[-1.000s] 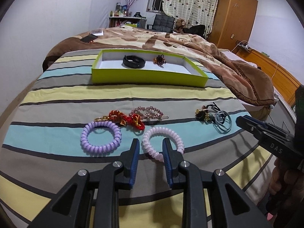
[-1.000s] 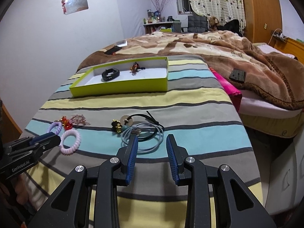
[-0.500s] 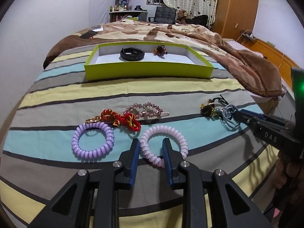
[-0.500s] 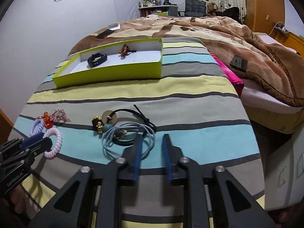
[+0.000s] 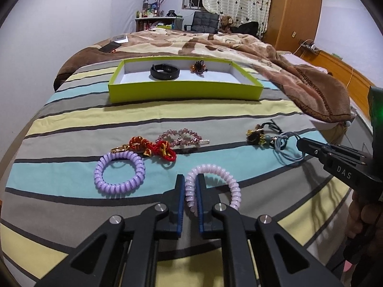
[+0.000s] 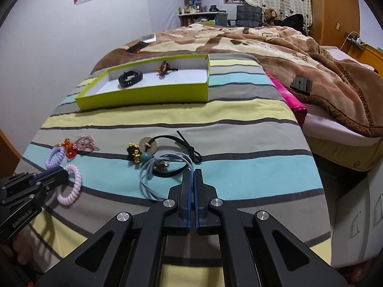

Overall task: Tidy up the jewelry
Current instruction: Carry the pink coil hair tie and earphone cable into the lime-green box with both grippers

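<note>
My left gripper [image 5: 190, 179] is shut on the pink spiral hair tie [image 5: 227, 178], which lies on the striped bedspread. My right gripper [image 6: 192, 174] is shut on the grey-blue cord hair tie [image 6: 153, 169] beside a black cord tie with beads [image 6: 167, 143]. A lilac spiral tie [image 5: 119, 172], a red-gold ornament [image 5: 153, 148] and a pink beaded clip [image 5: 182, 136] lie left of centre. The lime-green tray [image 5: 184, 91] further back holds a black band [image 5: 165, 71] and an orange-brown ornament [image 5: 198, 67].
A brown blanket [image 5: 215, 45] covers the far and right side of the bed. A phone [image 6: 301, 84] lies on it at the right. The bed's right edge [image 6: 318, 167] drops off close to my right gripper.
Both grippers have closed: the left onto the pink spiral tie, the right onto the grey-blue cord tie. Both moved slightly forward and down toward the bedspread.
</note>
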`<move>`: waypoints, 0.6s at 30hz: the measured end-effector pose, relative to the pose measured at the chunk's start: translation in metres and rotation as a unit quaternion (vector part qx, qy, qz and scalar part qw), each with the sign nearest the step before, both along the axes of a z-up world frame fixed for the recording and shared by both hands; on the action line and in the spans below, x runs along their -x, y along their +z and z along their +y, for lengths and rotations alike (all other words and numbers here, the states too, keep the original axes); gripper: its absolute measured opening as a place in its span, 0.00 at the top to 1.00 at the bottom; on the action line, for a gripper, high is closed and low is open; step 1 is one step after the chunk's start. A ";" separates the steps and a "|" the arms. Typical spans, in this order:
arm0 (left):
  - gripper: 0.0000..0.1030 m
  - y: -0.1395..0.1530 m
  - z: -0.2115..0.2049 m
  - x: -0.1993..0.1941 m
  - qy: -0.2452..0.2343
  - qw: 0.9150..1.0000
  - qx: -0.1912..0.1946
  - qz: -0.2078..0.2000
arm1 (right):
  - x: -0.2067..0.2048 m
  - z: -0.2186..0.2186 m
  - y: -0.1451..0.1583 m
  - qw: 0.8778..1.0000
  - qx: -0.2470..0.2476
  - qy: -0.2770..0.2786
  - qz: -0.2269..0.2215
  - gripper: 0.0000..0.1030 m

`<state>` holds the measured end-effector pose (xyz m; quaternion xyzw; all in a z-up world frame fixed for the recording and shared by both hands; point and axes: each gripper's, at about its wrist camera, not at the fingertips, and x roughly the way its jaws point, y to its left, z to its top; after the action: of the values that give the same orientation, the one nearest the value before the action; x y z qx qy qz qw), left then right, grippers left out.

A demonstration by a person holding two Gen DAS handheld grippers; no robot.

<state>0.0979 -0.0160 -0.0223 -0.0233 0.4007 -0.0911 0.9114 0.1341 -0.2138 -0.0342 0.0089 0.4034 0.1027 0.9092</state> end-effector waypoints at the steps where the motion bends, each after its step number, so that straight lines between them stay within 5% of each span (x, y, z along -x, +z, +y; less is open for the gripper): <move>1: 0.91 0.002 -0.001 0.001 -0.001 1.000 0.000 -0.002 | 0.002 0.000 0.003 1.000 -0.002 0.001 -0.004 0.99; 18: 0.91 0.034 0.008 0.012 -0.010 0.999 0.016 -0.045 | 0.022 0.008 0.043 0.998 -0.028 0.019 -0.055 0.99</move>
<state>0.0856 -0.0083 0.0117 -0.0294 0.3581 -0.1070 0.9271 0.1119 -0.2060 0.0084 0.0209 0.3502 0.1312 0.9272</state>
